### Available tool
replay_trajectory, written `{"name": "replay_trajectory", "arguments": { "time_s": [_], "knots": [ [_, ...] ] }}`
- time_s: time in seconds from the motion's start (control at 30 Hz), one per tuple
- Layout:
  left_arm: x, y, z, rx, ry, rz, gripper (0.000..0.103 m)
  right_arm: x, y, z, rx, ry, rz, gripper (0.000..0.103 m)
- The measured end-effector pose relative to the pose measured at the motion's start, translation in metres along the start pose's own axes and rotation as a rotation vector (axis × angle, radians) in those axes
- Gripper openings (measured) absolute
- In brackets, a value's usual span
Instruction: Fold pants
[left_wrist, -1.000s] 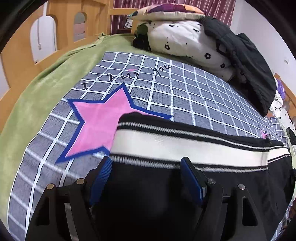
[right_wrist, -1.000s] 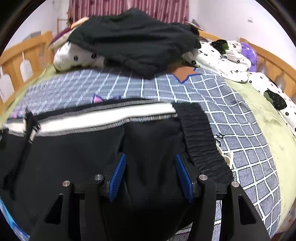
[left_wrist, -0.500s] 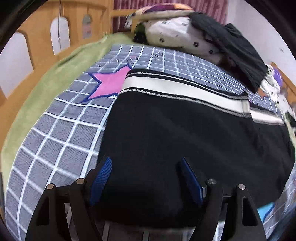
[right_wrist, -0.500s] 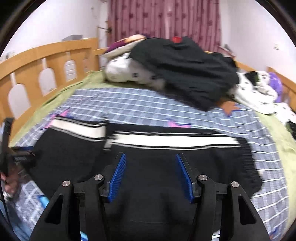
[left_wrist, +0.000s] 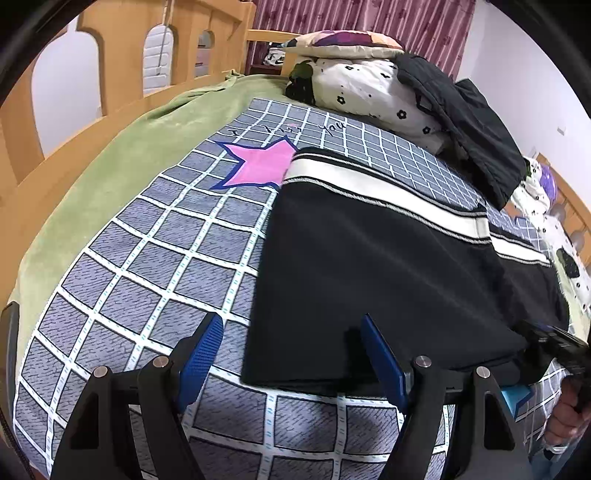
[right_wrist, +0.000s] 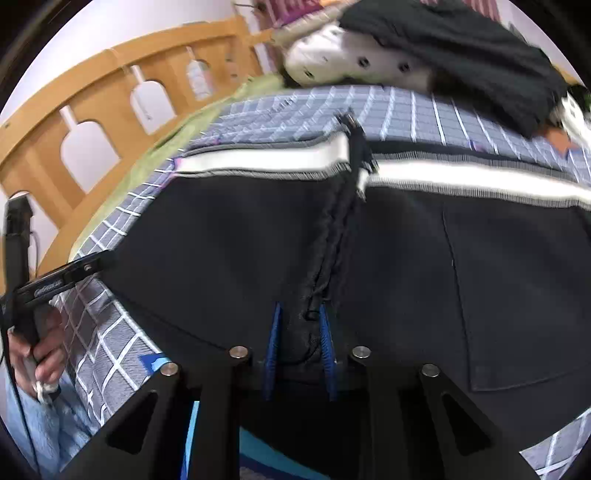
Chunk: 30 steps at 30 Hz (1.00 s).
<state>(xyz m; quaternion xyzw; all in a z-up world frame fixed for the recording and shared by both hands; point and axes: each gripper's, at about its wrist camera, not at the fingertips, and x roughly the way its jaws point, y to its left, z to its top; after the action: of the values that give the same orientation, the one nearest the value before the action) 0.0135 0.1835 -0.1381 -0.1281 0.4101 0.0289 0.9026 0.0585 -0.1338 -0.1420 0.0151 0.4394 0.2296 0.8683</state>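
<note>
Black pants (left_wrist: 369, 258) with a white side stripe lie flat on a grey checked blanket (left_wrist: 166, 258), folded over themselves. My left gripper (left_wrist: 291, 354) is open and empty, at the near left corner of the pants, just above the fabric. In the right wrist view my right gripper (right_wrist: 299, 332) is shut on a bunched fold of the black pants (right_wrist: 406, 258) at the near edge, by the ribbed edge of the upper layer (right_wrist: 332, 229). The left gripper (right_wrist: 66, 275) shows at the far left of that view.
A wooden bed rail (left_wrist: 110, 74) runs along the left. Pillows (left_wrist: 369, 85) and a black garment (left_wrist: 472, 125) are piled at the head of the bed. A green sheet (left_wrist: 110, 158) lies under the blanket. A pink star (left_wrist: 258, 162) is printed beside the pants.
Both grippers drew back to the near edge of the pants. My left gripper shifted left to the corner. My right gripper closed on the near fold of the fabric.
</note>
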Motion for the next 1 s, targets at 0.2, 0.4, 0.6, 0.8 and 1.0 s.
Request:
{"name": "replay_trajectory", "arguments": {
  "time_s": [0.2,0.4,0.6,0.8,1.0],
  "knots": [
    [0.003,0.016,-0.003,-0.061,0.014,-0.083,0.075,0.001,-0.005,-0.017,0.066,0.04,0.042,0.017],
    [0.011,0.023,-0.016,-0.116,0.055,-0.166,0.075,-0.011,0.019,-0.016,-0.09,-0.005,-0.051,0.035],
    [0.026,0.015,-0.014,-0.13,0.055,-0.191,0.073,-0.045,-0.017,0.002,0.048,-0.111,-0.128,0.055],
    [0.024,0.018,-0.006,-0.197,0.035,-0.118,0.036,-0.071,-0.071,0.004,0.245,-0.155,-0.214,0.046],
    [-0.024,-0.044,0.023,0.021,-0.142,-0.012,0.014,-0.088,-0.117,-0.006,0.261,-0.116,-0.272,0.043]
  ]
}}
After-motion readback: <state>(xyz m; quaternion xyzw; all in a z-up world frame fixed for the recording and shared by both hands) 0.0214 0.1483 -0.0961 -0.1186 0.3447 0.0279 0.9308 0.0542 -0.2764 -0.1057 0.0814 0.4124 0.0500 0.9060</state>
